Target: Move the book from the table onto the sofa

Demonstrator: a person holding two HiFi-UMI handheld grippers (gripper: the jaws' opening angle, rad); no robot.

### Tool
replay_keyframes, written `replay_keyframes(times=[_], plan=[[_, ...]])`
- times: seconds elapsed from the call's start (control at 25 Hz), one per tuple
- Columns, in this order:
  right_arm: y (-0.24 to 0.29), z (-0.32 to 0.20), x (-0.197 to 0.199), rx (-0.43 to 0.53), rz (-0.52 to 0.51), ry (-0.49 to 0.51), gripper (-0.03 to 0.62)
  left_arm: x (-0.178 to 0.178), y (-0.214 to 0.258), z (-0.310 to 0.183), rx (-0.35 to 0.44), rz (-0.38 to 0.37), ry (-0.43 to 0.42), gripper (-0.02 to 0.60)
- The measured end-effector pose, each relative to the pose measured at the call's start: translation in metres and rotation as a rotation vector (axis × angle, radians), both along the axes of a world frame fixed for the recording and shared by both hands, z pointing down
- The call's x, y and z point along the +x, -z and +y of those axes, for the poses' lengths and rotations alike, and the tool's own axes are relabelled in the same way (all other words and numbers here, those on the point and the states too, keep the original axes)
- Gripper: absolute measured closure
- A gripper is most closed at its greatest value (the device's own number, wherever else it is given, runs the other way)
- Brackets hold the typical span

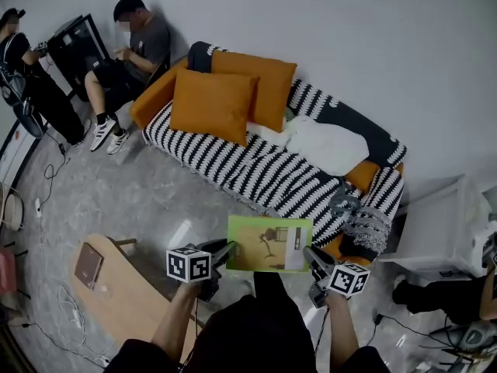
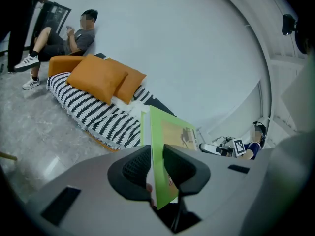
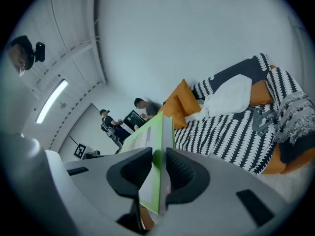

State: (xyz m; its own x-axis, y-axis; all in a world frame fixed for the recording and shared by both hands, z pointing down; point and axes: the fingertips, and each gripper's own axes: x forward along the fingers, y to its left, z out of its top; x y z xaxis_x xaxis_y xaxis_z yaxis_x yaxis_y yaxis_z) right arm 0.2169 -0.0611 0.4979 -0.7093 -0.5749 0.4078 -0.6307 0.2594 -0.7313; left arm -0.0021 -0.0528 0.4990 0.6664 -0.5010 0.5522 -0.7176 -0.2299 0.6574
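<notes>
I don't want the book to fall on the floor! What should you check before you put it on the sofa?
1. Left claw pinching the book: ok, both pads press on its edge.
2. Right claw pinching the other edge: ok.
3. Book off the table: ok, it is up in the air.
4. Bare spot on the sofa: ok, the striped seat is free in front of the orange cushions, beside the white cloth.
5. Book right above the seat: cannot tell from this angle.
</notes>
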Motion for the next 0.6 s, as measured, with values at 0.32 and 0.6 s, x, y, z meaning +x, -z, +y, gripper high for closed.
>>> replay_keyframes(times=[0.32,0.6], plan=[[-0.014,-0.068,0.011,-0.028,-0.009,-0.003,0.488,0.012,-0.012,-0.071,-0.023,-0.009,-0.014,0.489],[-0.032,-0.137,0.033,-0.052,-0.011,-0.013,0.488,0.034,-0.028,-0.141,-0.050,-0.017,-0.027,0.489]])
